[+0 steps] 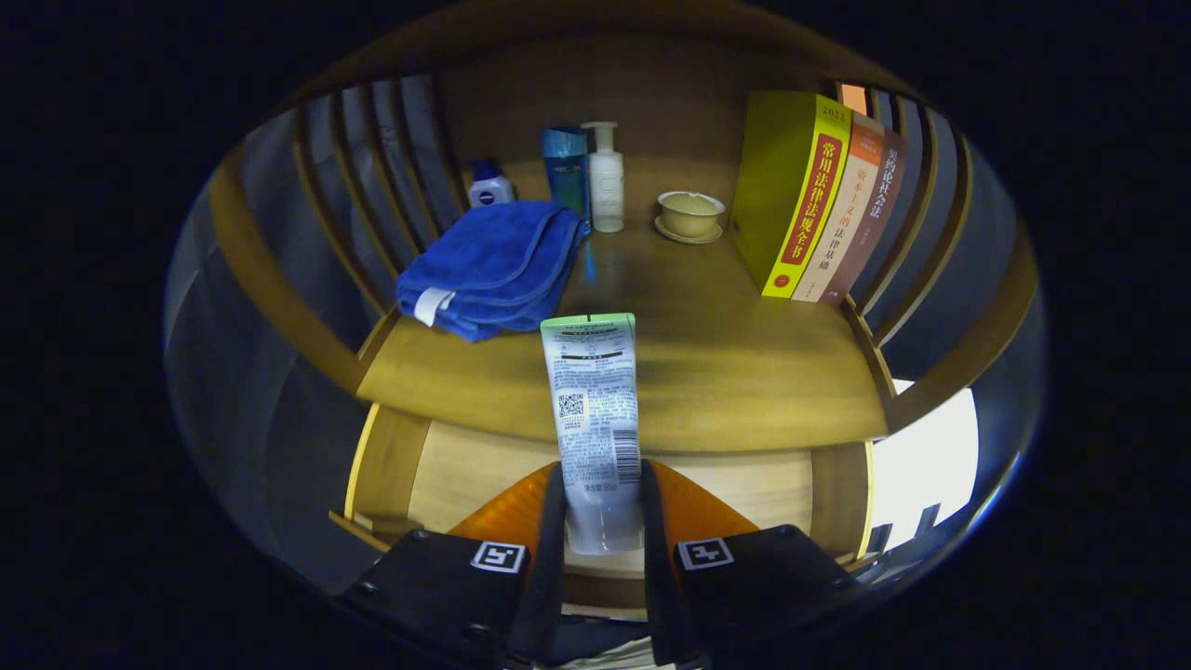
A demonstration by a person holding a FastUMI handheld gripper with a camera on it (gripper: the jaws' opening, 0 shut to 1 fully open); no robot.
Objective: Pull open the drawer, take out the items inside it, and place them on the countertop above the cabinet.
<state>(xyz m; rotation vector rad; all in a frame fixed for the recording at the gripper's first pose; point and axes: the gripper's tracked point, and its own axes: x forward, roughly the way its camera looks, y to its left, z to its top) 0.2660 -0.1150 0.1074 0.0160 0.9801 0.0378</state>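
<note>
A white squeeze tube (pixel 595 409) with a green crimped end stands up between my fingers, and my gripper (pixel 602 516) is shut on its lower part. The tube hangs over the pulled-open wooden drawer (pixel 465 465), whose pale bottom shows just beyond the fingers. Its green end reaches above the front edge of the wooden countertop (pixel 726 372). The cap end of the tube is hidden between the fingers.
On the countertop lie a folded blue towel (pixel 493 265) at the left, a small blue-capped bottle (pixel 489 186), a blue tube (pixel 566 172) and a white pump bottle (pixel 606 181) at the back, a cup on a saucer (pixel 689 216), and three upright books (pixel 819 200) at the right. Wooden slats (pixel 372 167) fence both sides.
</note>
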